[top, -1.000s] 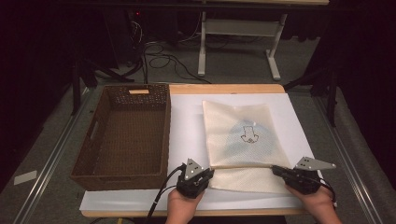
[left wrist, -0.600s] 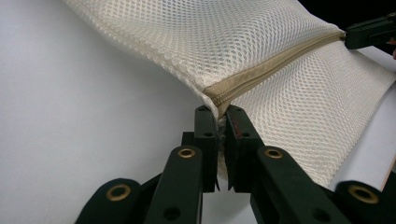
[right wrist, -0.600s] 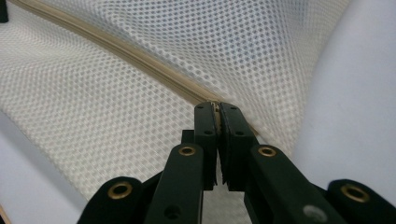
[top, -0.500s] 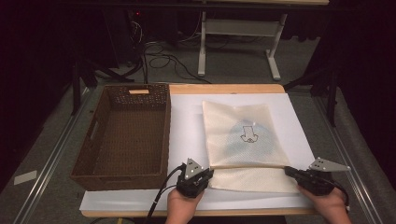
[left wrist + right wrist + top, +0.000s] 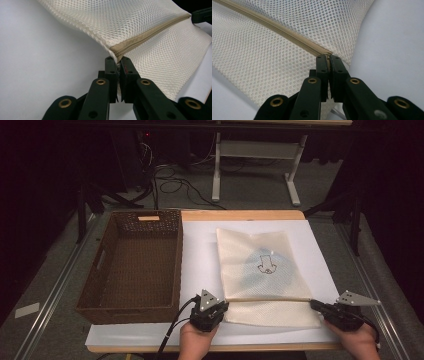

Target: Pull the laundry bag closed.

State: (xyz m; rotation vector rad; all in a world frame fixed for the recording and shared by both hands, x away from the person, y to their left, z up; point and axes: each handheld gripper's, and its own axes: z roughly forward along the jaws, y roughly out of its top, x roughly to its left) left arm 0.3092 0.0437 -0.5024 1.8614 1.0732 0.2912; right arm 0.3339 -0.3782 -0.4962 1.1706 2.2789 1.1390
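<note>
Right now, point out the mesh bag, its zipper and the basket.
mesh bag (image 5: 260,265), high view, middle of the mesh panel
zipper (image 5: 147,33), left gripper view, midway along the tan tape
basket (image 5: 87,297), high view, left wall

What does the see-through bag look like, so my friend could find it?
On the white sheet covering the table, right of the brown woven basket, lies a cream mesh bag. Unlike the basket, it's flat and soft, with a tan zipper and something blue inside.
</note>
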